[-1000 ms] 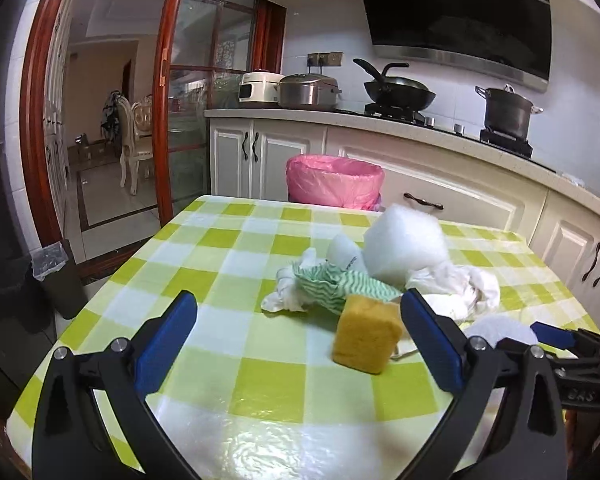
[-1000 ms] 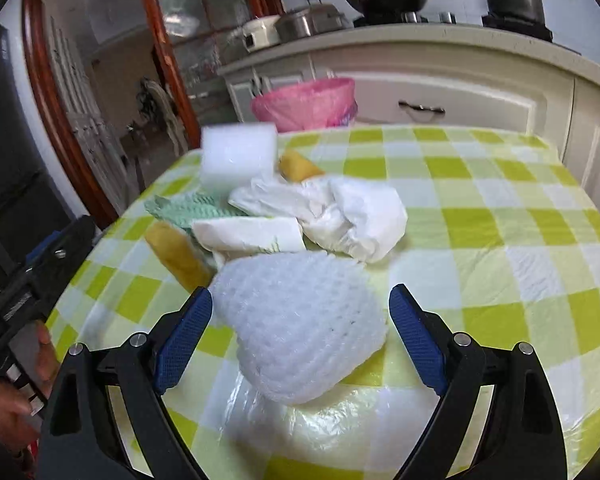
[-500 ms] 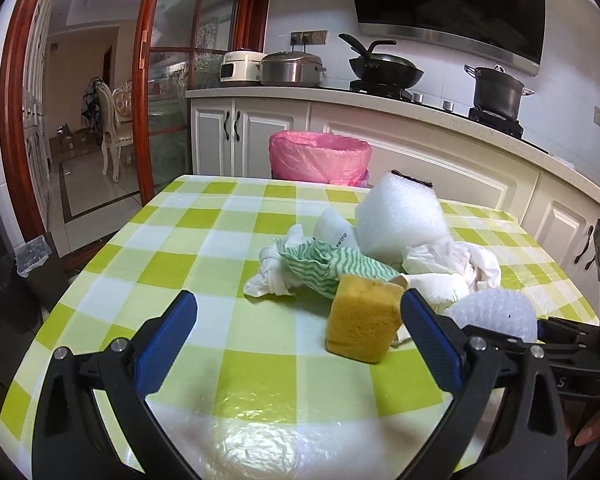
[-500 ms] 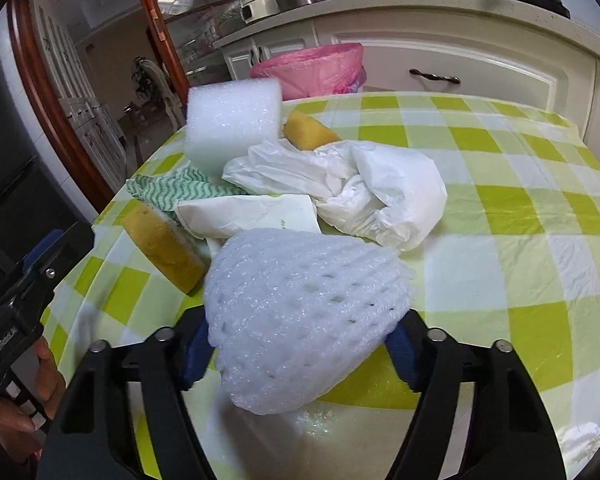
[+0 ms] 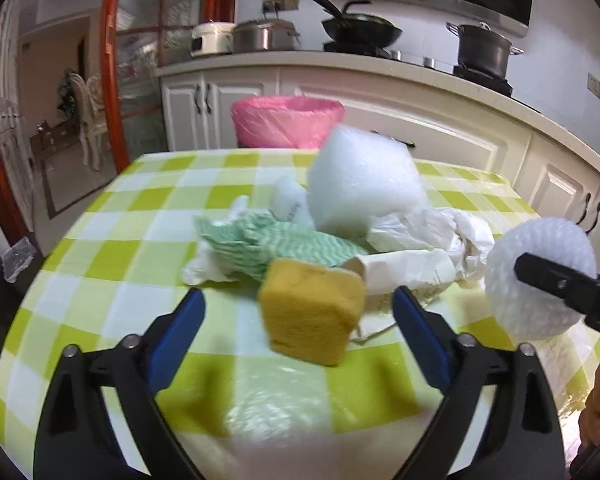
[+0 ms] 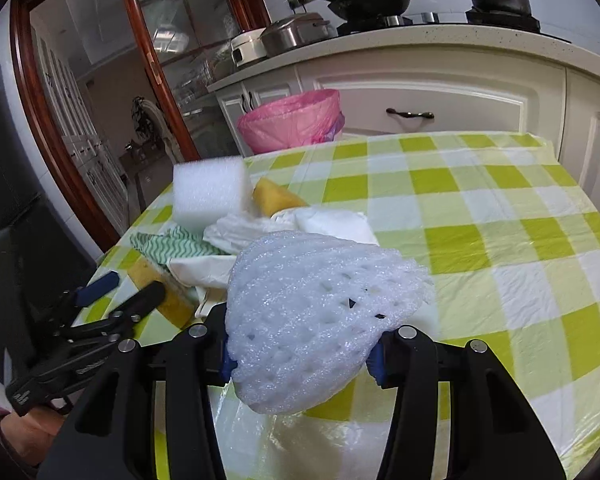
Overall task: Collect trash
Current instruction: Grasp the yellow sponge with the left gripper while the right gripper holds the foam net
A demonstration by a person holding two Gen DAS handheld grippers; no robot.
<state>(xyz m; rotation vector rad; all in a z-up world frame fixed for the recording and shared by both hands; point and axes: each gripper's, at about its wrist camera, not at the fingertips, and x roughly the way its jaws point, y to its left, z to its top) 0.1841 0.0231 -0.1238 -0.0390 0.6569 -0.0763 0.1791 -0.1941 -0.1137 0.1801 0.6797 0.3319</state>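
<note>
Right gripper [image 6: 300, 354] has its jaws pinched in on the foam net [image 6: 320, 320], and the net is up off the table [image 6: 500, 240], bulging out past the fingertips. From the left wrist view the same net [image 5: 540, 272] floats at the far right of the pile, clamped from the right side.

Left gripper [image 5: 298, 322] is spread wide with nothing between its fingers, low over the near edge, and the sponge [image 5: 312, 312] stands just ahead, a touch right of centre, between the blue pads but not touching either as far as I can tell. Its broad face points at the camera, long side running left to right.

Now the key line: the bin [image 6: 292, 120], lined in pink, stands beyond the far edge of the table, up and slightly left of the held net. The pile lies in between, with the foam block [image 6: 210, 194] standing tallest and the bag [image 6: 300, 224] and cloth [image 6: 172, 246] below it. So I'd say the carry goes forward and leftward, high enough to clear that block. The right hand owns this trip; the left is nearer the sponge and looks set for it.
</note>
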